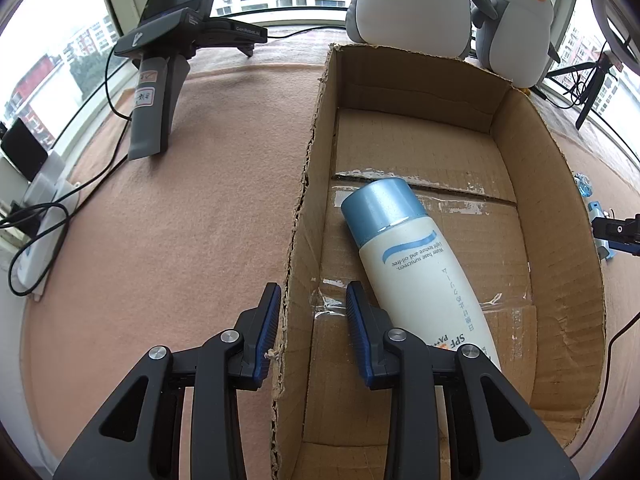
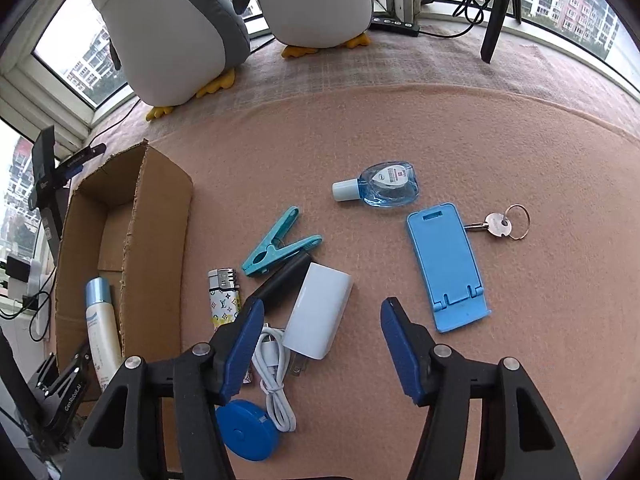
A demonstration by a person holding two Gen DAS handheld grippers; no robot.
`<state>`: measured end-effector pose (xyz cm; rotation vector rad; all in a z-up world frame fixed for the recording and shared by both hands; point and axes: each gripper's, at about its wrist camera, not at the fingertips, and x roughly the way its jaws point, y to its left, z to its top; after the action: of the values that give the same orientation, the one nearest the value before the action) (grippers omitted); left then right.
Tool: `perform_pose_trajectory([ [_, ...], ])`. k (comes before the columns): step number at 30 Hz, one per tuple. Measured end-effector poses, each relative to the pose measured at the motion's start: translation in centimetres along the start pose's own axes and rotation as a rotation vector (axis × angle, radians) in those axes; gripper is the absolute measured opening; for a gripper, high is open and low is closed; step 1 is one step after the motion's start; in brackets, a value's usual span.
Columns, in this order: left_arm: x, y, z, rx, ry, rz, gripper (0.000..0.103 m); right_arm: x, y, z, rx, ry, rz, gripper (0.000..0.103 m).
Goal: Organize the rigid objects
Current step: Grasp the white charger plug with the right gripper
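Observation:
A white sunscreen bottle (image 1: 416,268) with a blue cap lies in the cardboard box (image 1: 560,208); both also show in the right wrist view, bottle (image 2: 102,328), box (image 2: 156,216). My left gripper (image 1: 314,304) is open and empty, straddling the box's left wall. My right gripper (image 2: 322,320) is open and empty above a white charger (image 2: 320,316). On the pink cloth lie a teal clothespin (image 2: 276,244), a patterned lighter (image 2: 224,296), a black block (image 2: 284,284), a white cable (image 2: 276,376), a blue tape measure (image 2: 248,432), a blue phone stand (image 2: 448,264), a key (image 2: 500,226) and a small blue bottle (image 2: 380,184).
Two plush penguins (image 2: 180,28) sit at the back by the windows. A tripod (image 2: 492,12) stands back right. A black device on a stand (image 1: 168,48) and cables (image 1: 44,224) are left of the box.

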<state>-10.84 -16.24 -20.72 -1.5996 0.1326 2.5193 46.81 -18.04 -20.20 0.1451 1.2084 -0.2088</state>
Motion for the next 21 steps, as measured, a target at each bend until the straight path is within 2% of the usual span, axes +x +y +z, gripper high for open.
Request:
perform_pose_trajectory([
  [8, 0.0, 0.0, 0.0, 0.004, -0.001, -0.002, 0.031, 1.0, -0.3, 0.0, 0.009, 0.030, 0.002, 0.032],
  [10, 0.0, 0.0, 0.0, 0.004, -0.001, -0.003, 0.031, 1.1, -0.4, 0.0, 0.009, 0.035, 0.003, 0.023],
  [21, 0.0, 0.0, 0.0, 0.009, -0.001, -0.007, 0.031, -0.1, 0.0, -0.6, -0.029, -0.006, -0.005, 0.020],
])
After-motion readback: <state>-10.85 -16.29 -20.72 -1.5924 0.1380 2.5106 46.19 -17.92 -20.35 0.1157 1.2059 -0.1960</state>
